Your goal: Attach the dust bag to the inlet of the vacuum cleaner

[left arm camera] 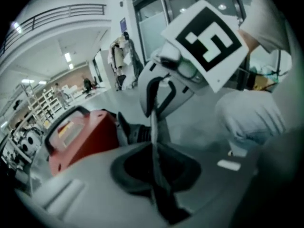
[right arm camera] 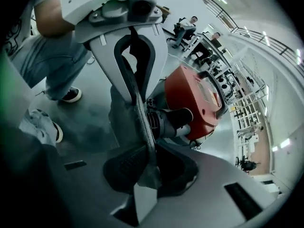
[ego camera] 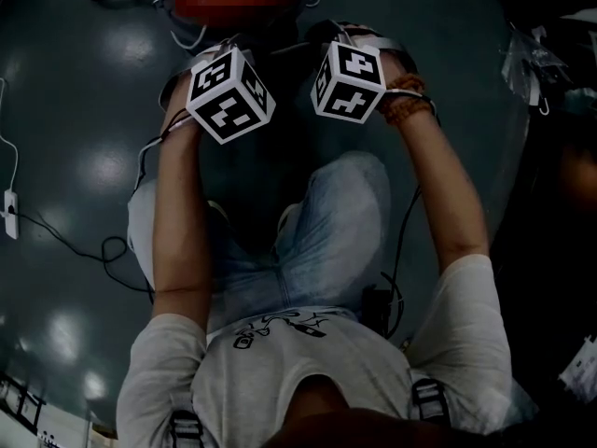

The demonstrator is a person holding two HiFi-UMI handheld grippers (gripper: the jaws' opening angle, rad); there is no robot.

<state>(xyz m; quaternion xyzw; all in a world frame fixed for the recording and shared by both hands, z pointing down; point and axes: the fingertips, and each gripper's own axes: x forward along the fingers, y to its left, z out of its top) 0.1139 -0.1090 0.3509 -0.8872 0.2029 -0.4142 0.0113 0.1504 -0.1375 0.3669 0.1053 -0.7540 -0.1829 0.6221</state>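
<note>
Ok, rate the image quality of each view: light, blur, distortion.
Head view: underexposed, with soft light glare on the floor and only the marker cubes bright. Left gripper view: strong fisheye bend, soft all over, the dust bag smeared. Right gripper view: same bend, sharper, dark corners; the red vacuum cleaner reads clearly.

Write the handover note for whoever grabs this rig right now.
Left gripper: shut on the dust bag's thin edge.
Right gripper: shut on the same edge, facing the left one.
Bag is held between them, just in front of the red vacuum cleaner, near its black inlet.
Done: bag picked up and at the vacuum.
Left: fit the bag onto the inlet; it doesn't look seated yet.
</note>
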